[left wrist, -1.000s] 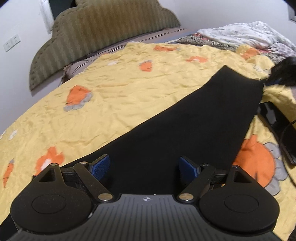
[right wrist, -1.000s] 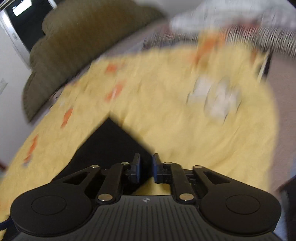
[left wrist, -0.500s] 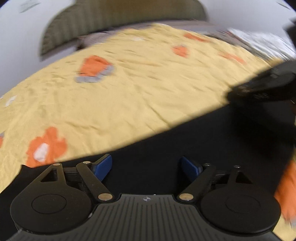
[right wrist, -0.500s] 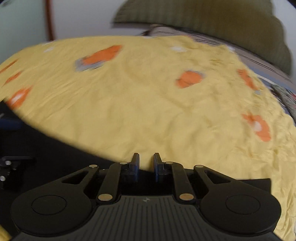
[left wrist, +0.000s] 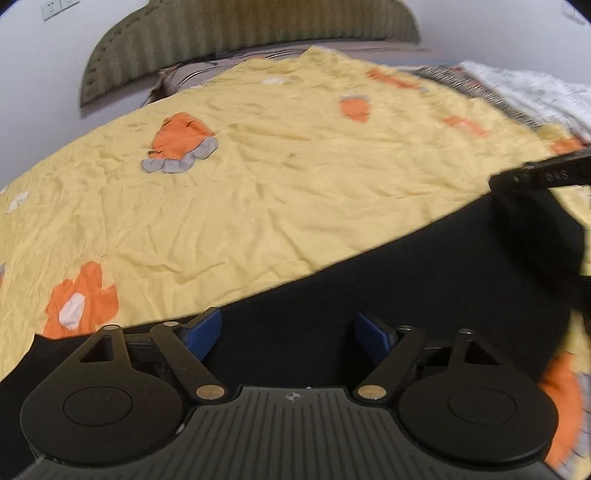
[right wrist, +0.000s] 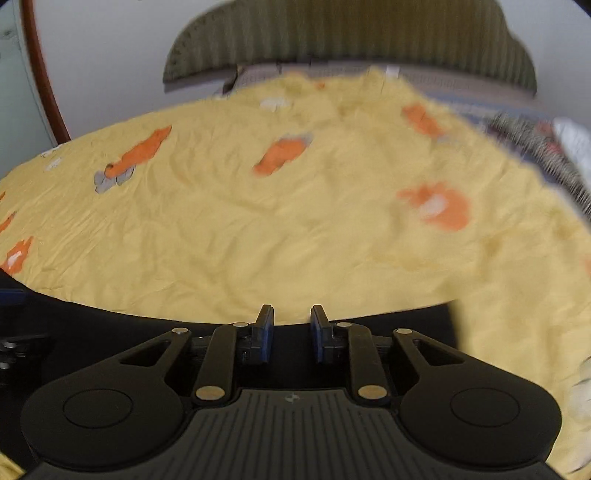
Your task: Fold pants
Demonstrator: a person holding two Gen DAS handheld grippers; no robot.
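The pants (left wrist: 388, 295) are black and lie flat on the yellow sheet (left wrist: 258, 206) of the bed, as a long band along the near edge of the sheet; in the left view the band runs from the lower left corner up toward the right edge, and in the right view (right wrist: 110, 328) it crosses the bottom of the picture, with its straight far edge against the yellow.

The left gripper (left wrist: 288, 332) hangs over the pants, tilted down; its jaws stand wide apart, the blue pads (left wrist: 205, 332) are well separated, and only the flat black cloth shows in the gap; nothing is gripped.

The right gripper (right wrist: 291, 334) is also tilted down over the far edge of the pants; its jaws are narrow but not closed, they have just been opening a little, and a clear gap shows between the pads (right wrist: 266, 332); I see the cloth and the sheet through this gap, and the pads do not press on anything. In the left view the same gripper (left wrist: 539, 177) comes in from the right edge as a dark bar over the right end of the pants; whether it touches the cloth there I cannot tell.

The sheet is wrinkled and has orange and grey flowers (left wrist: 181, 144); beyond it stands a green headboard (left wrist: 251, 33) against a pale wall (left wrist: 37, 74); at the far right corner of the bed lies a white patterned blanket (left wrist: 535, 92). The right view is partly blurred.
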